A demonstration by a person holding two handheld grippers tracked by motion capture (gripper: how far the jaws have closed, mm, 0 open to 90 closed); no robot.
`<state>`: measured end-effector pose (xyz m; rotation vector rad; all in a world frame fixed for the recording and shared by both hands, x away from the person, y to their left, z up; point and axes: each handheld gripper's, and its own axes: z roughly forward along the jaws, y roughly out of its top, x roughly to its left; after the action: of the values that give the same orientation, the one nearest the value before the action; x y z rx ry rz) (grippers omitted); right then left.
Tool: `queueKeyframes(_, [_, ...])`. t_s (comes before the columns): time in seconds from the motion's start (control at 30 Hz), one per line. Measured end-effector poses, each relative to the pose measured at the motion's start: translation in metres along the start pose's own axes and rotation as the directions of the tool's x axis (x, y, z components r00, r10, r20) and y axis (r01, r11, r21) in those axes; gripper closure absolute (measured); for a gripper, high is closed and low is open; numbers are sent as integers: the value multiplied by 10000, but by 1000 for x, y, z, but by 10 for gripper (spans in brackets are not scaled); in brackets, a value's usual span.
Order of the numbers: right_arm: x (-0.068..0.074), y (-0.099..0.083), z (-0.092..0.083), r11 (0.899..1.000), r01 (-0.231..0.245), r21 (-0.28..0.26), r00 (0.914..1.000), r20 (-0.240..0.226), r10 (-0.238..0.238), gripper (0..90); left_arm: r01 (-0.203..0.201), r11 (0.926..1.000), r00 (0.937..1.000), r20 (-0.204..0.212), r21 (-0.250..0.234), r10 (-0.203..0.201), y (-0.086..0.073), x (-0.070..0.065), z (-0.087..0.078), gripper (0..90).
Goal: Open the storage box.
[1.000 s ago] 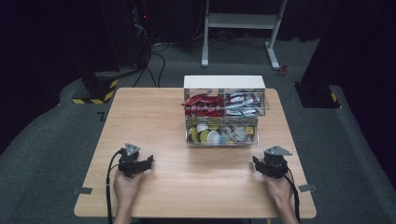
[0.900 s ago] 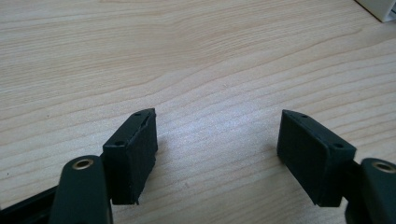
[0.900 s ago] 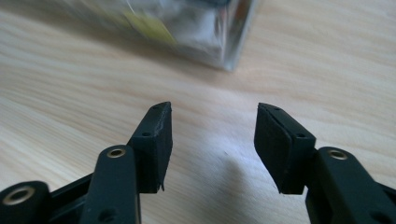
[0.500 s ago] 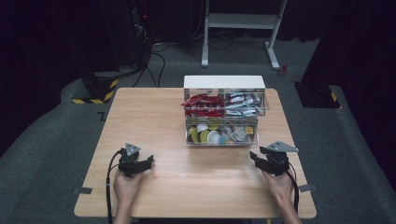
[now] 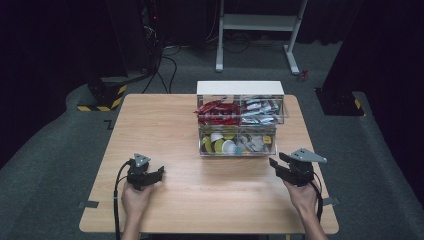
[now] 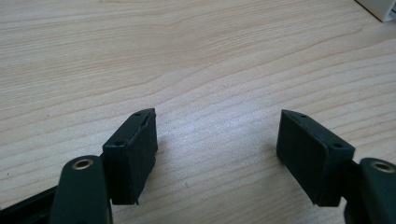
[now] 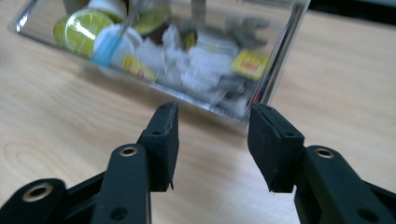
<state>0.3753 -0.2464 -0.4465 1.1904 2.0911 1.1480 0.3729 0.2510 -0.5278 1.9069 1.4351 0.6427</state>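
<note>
Clear organiser box [image 5: 239, 125] stands toward the far edge of the wooden desk [image 5: 165, 120], a little toward its right edge, with a white top at its back. Its upper tier holds red packets [image 5: 218, 112] on the left and silver sachets [image 5: 260, 111] on the right; the lower drawer holds round pods [image 5: 222, 145] and small paper packets [image 5: 256, 143]. The right tool [image 5: 281, 166], held in a person's hand near the desk's near right corner, sits just beside the box's front right corner without touching it. In the right gripper view that tool [image 7: 212, 140] points at the drawer's clear front wall [image 7: 205, 105], which shows between and beyond the black pads; its jaws have just been closing, stand partly spread and have nothing between them. The left tool [image 5: 149, 176] rests toward the near left corner, well apart from the box. In the left gripper view its pads [image 6: 133, 149] stand wide apart over bare wood, gripping nothing.
</note>
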Motion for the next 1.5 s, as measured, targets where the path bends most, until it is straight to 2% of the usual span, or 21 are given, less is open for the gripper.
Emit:
queueKeyframes(0.17, [0, 8, -1, 9998, -101, -170, 9999, 23, 101, 504, -9, 10000, 10000, -2, 1, 9, 0, 0, 0, 293])
queueKeyframes(0.2, [1, 12, -4, 9992, -85, -379, 10000, -18, 84, 496, -12, 10000, 10000, -14, 1, 12, 0, 0, 0, 293])
queueKeyframes(0.33, [2, 22, -7, 9988, 127, -474, 9999, -49, -130, 491, -11, 10000, 10000, -15, -1, 11, 0, 0, 0, 294])
queueKeyframes(0.37, [3, 28, -10, 9976, 250, -649, 9997, -12, -252, 496, 27, 10000, 10000, -24, -36, -27, 0, -1, 0, 292])
queueKeyframes(0.43, [2, 34, -10, 9976, 215, -658, 9998, -18, -216, 514, -11, 10000, 10000, -12, 3, 11, 0, 0, 0, 294])
queueKeyframes(0.5, [3, 40, -12, 9967, 384, -715, 9990, 276, -365, 544, -10, 10000, 10000, -12, 1, 10, 0, 0, 0, 294])
queueKeyframes(0.57, [5, 45, -15, 9953, 451, -855, 9986, 309, -426, 566, -8, 10000, 10000, -15, -2, 8, 0, 0, 0, 294])
queueKeyframes(0.67, [3, 52, -17, 9960, 268, -850, 9996, -54, -274, 587, -7, 10000, 10000, -14, 1, 7, 0, 0, 0, 294])
queueKeyframes(0.8, [-4, 59, -17, 9968, 73, -800, 9995, -290, -97, 592, -6, 10000, 10000, -13, 2, 6, 0, 0, 0, 295])
queueKeyframes(1.07, [-4, 75, -27, 9938, 171, -1102, 9985, -498, -227, 592, 19, 10000, 10000, -37, -16, -19, 0, -1, 0, 295])
queueKeyframes(1.13, [-8, 81, -28, 9915, 107, -1296, 9976, -671, -195, 593, 18, 10000, 10000, -19, -7, -18, 0, 0, 0, 297])
queueKeyframes(1.23, [-9, 87, -27, 9924, 65, -1227, 9974, -709, -153, 594, 20, 10000, 10000, -19, -6, -20, 0, 0, 0, 297])
queueKeyframes(1.43, [-4, 101, -32, 9899, 341, -1376, 9964, -724, -444, 600, 12, 10000, 10000, -24, -6, -12, 0, -1, 0, 295])
queueKeyframes(1.5, [-5, 104, -29, 9902, 299, -1364, 9964, -743, -403, 602, 19, 10000, 10000, -19, -6, -19, 0, 0, 0, 297])
